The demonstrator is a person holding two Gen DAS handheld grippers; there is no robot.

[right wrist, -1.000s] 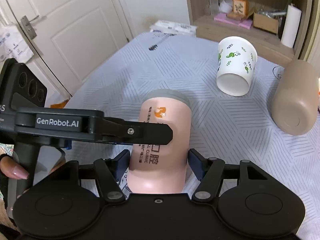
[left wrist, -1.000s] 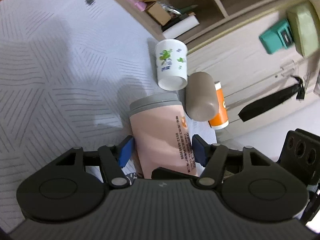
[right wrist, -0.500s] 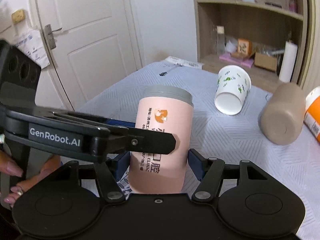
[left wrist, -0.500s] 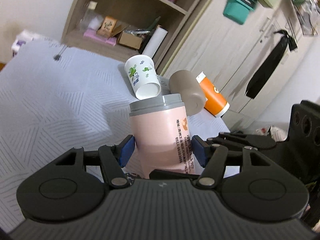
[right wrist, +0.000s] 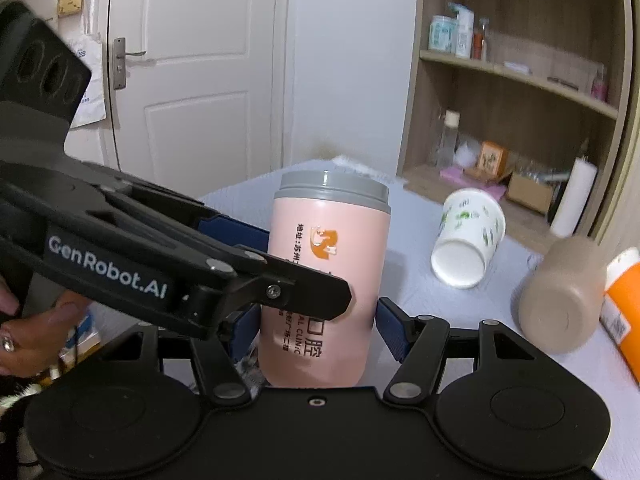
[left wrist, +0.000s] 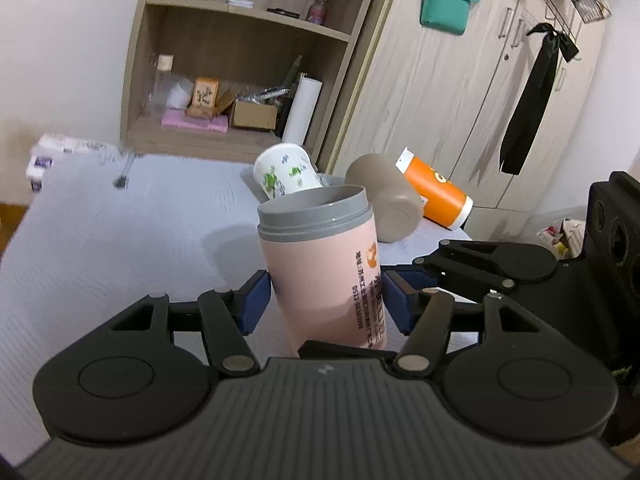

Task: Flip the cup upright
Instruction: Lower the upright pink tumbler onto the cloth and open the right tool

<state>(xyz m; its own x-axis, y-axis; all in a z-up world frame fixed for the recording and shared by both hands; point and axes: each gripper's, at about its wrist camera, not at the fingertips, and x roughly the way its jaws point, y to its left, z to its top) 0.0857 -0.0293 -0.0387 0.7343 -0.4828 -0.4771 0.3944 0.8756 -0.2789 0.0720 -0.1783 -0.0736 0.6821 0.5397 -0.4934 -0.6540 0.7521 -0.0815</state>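
Pink cup (left wrist: 326, 272) stands nearly upright, grey rim up, above the bed (left wrist: 100, 240). Left gripper (left wrist: 326, 300) pinches its lower body, a blue pad on either side. Right gripper (right wrist: 316, 324) flanks the same cup (right wrist: 326, 280); pad contact cannot be confirmed. White cup (right wrist: 470, 238), tan cup (right wrist: 560, 300) and orange cup (left wrist: 434, 190) lie on their sides behind.

White panelled door (right wrist: 192, 80), open wooden shelving (left wrist: 244, 56), pale wood wardrobe (left wrist: 480, 92), white walls (left wrist: 68, 40)
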